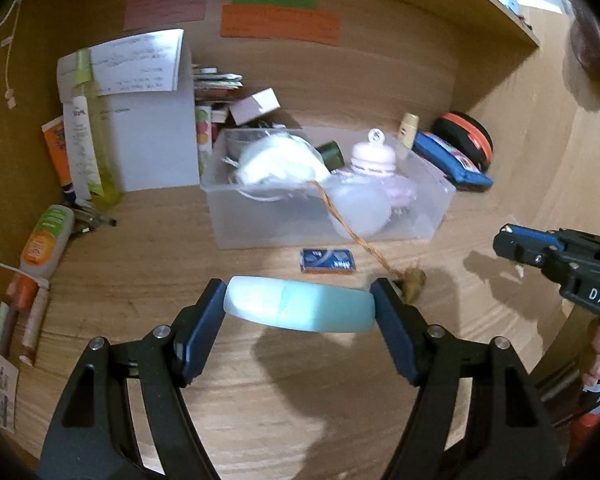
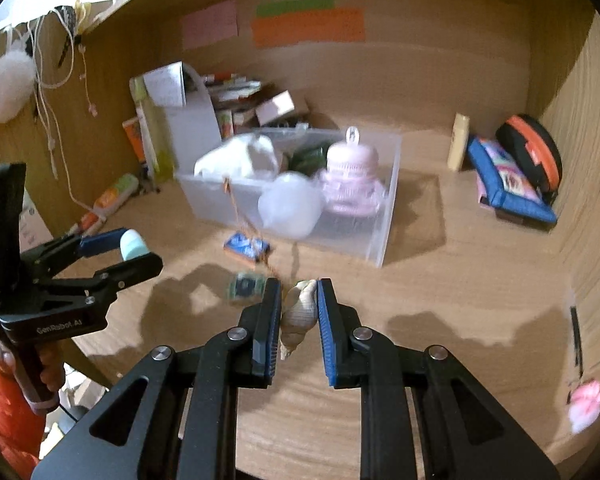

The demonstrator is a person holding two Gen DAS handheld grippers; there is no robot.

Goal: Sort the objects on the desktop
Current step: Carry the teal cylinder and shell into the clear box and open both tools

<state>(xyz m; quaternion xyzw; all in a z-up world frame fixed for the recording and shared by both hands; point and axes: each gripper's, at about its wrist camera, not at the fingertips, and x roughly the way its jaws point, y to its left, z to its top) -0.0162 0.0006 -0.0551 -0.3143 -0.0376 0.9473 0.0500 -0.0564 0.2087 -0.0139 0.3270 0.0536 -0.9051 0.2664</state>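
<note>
My left gripper (image 1: pixel 300 304) is shut on a pale teal bottle (image 1: pixel 300 306), held sideways above the wooden desk; it also shows in the right wrist view (image 2: pixel 134 244). My right gripper (image 2: pixel 299 294) is shut on a beige spiral seashell (image 2: pixel 298 312), held above the desk; a thin orange cord (image 2: pixel 236 212) runs from it to the bin. The right gripper also shows in the left wrist view (image 1: pixel 512 242). A clear plastic bin (image 1: pixel 324 220) stands ahead, holding a pink macaron-shaped toy (image 1: pixel 372 156), a white bundle (image 1: pixel 276 164) and a translucent ball (image 2: pixel 290 204).
A small blue packet (image 1: pixel 327 261) lies in front of the bin. A white file holder (image 1: pixel 152 128) with papers, tubes (image 1: pixel 46 244) and pens stand at the left. A blue case (image 2: pixel 508 184) and a black-orange pouch (image 2: pixel 532 152) sit at the right wall. A pink item (image 2: pixel 584 402) lies at right.
</note>
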